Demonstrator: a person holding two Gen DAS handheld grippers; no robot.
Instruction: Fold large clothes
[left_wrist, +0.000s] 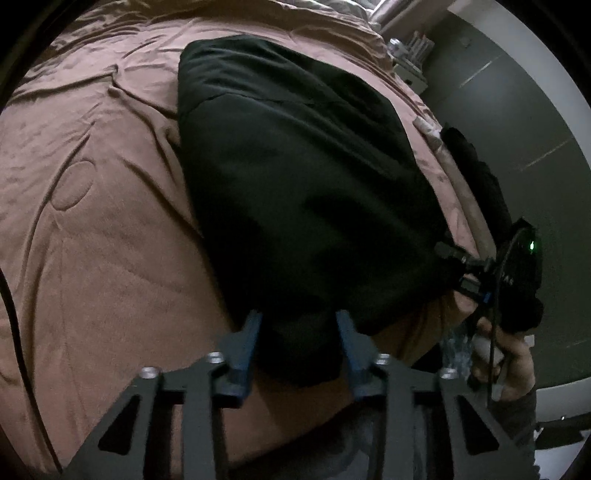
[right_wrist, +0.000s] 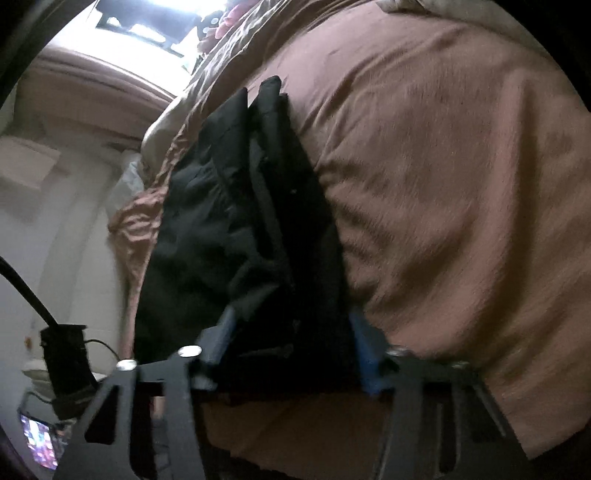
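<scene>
A large black fabric garment (left_wrist: 295, 177) lies folded lengthwise on a rumpled brown quilted bedspread (left_wrist: 96, 221), stretched away from the near edge of the bed toward the far side. At its near end, in the left wrist view, the left gripper (left_wrist: 299, 325) has its blue-tipped fingers (left_wrist: 251, 332) set on either side of the garment's hem, dark cloth bunched between them; whether the pads actually press on it I cannot tell. Over at the garment's other near corner, the right gripper (right_wrist: 291, 332) straddles the layered black cloth the same way in its own view, blue fingers (right_wrist: 364, 343) flanking the folds, and again the grip itself cannot be made out. From the left camera that right gripper shows as a black body with a small green light, held in a person's hand (left_wrist: 506, 362) just off the bed's edge. Beyond the bed, a dark grey floor (left_wrist: 517, 110) on one side; on the other, a pale wall (right_wrist: 74, 229) and a lit phone screen (right_wrist: 38, 443) low down.
</scene>
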